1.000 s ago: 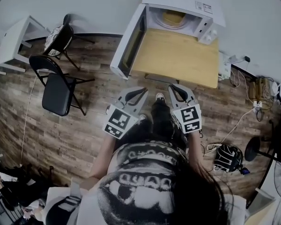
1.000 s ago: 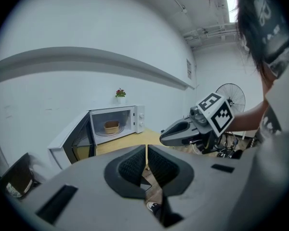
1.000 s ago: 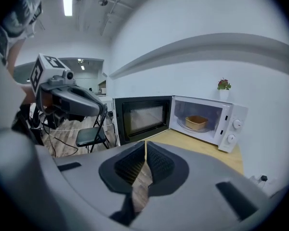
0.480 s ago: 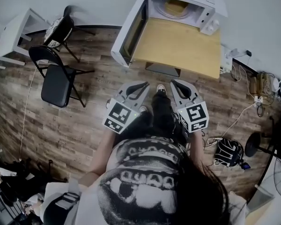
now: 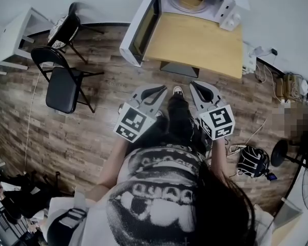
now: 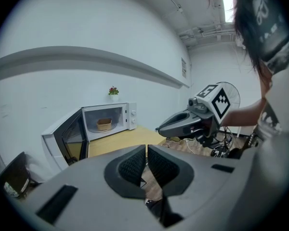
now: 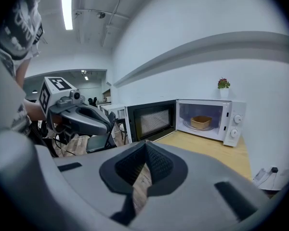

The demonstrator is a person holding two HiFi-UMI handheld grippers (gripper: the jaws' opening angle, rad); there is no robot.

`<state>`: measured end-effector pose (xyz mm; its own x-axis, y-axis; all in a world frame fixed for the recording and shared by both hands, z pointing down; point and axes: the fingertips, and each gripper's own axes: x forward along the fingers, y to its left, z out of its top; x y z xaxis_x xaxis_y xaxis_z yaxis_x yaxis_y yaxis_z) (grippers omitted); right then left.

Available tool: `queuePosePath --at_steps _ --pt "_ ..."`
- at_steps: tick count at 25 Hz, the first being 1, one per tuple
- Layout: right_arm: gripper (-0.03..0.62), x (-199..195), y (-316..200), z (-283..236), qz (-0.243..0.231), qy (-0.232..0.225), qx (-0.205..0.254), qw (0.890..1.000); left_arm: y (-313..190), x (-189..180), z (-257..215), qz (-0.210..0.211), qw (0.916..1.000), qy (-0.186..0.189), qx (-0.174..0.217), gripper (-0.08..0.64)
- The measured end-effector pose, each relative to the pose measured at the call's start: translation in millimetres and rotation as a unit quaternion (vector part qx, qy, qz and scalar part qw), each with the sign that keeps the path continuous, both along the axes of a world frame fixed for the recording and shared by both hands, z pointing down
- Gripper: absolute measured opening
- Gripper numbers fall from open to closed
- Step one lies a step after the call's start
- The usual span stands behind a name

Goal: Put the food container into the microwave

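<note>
The tan food container (image 5: 191, 0) sits inside the white microwave (image 5: 222, 4) on its turntable, and the microwave door (image 5: 141, 27) hangs wide open to the left. It also shows in the left gripper view as the container (image 6: 104, 124) and in the right gripper view as the container (image 7: 201, 121). The microwave stands at the back of a bare wooden table (image 5: 200, 42). My left gripper (image 5: 156, 92) and right gripper (image 5: 197, 87) are both shut and empty, held side by side over the floor, well short of the table.
A black folding chair (image 5: 61, 94) and a second chair (image 5: 66, 35) stand to the left, near a white table (image 5: 15, 40). Cables and a power strip (image 5: 287, 94), a dark helmet-like object (image 5: 252, 162) and a fan base (image 5: 285, 155) lie on the floor at right.
The table and microwave have slid up and away in the head view as the person backs off. Both grippers stay shut and have drawn slightly apart.
</note>
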<state>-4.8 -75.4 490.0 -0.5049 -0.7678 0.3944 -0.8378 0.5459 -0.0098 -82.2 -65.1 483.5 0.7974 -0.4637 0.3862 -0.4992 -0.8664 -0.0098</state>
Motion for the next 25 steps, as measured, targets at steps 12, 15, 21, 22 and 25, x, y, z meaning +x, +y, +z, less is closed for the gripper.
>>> queuePosePath --at_steps 12,15,21,22,25 --pt "0.005 16 0 -1 0.01 -0.004 -0.005 1.0 6 11 -3 0.014 0.9999 0.003 0.006 0.011" --pt "0.003 21 0 0 0.014 -0.001 -0.007 1.0 7 11 -5 0.015 0.9998 0.004 0.007 0.011" --pt "0.004 38 3 3 0.03 0.003 -0.011 0.999 8 12 -2 0.012 0.9999 0.002 0.006 0.011" --pt "0.003 41 3 3 0.032 0.003 -0.011 0.999 8 13 -2 0.012 0.9999 0.002 0.006 0.011" --pt "0.003 48 4 4 0.038 0.001 -0.012 0.999 9 15 -2 0.013 0.9999 0.002 0.007 0.011"
